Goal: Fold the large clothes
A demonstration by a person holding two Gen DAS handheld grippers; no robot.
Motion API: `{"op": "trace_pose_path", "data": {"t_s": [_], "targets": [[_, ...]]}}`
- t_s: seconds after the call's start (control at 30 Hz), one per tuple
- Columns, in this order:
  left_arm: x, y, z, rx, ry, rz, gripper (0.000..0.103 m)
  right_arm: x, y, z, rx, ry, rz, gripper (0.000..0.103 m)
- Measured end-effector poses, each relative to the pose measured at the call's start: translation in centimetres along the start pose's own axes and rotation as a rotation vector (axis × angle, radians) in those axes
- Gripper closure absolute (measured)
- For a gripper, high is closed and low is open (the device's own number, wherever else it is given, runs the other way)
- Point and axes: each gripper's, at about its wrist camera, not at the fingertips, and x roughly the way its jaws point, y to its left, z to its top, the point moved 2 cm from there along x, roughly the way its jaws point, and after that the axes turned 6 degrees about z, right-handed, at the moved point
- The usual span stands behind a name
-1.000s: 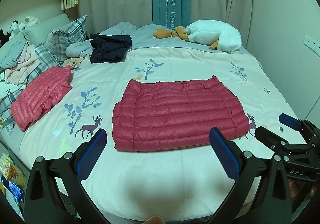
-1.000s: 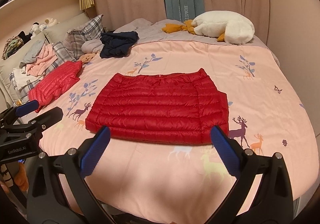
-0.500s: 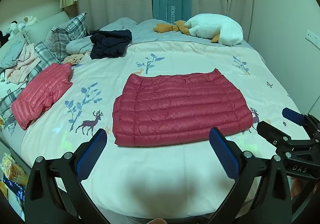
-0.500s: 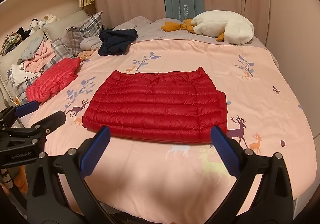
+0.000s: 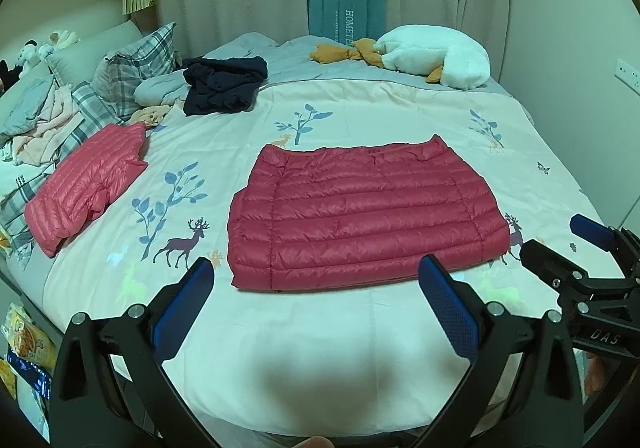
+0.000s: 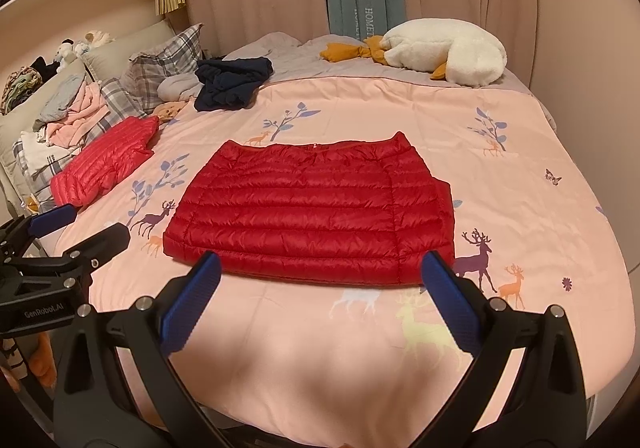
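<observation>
Hovering wide-spread and holding nothing over the bed's near edge, the left gripper (image 5: 312,288) and right gripper (image 6: 320,280) are facing the red jacket (image 5: 364,216) lying flat mid-bed, where any further fold is calling for matched corner grips and level lifting.

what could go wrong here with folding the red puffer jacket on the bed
The red down jacket looks puffy and slick, so a pinch by either open gripper, left gripper or right gripper, might catch only the top layer and undo the fold. Both grippers hang short of its near edge, and the soft printed duvet could get pinched along with the hem. The second red jacket lies close to the left, so a sideways fold might land on it.
</observation>
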Motion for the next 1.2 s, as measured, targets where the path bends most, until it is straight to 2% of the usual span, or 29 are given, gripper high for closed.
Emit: {"op": "trace_pose_path", "data": {"t_s": [1.2], "targets": [[0.25, -0.3, -0.16, 0.006, 0.002, -0.004, 0.001, 0.08, 0.01, 0.0, 0.003, -0.001, 0.001, 0.002]]}}
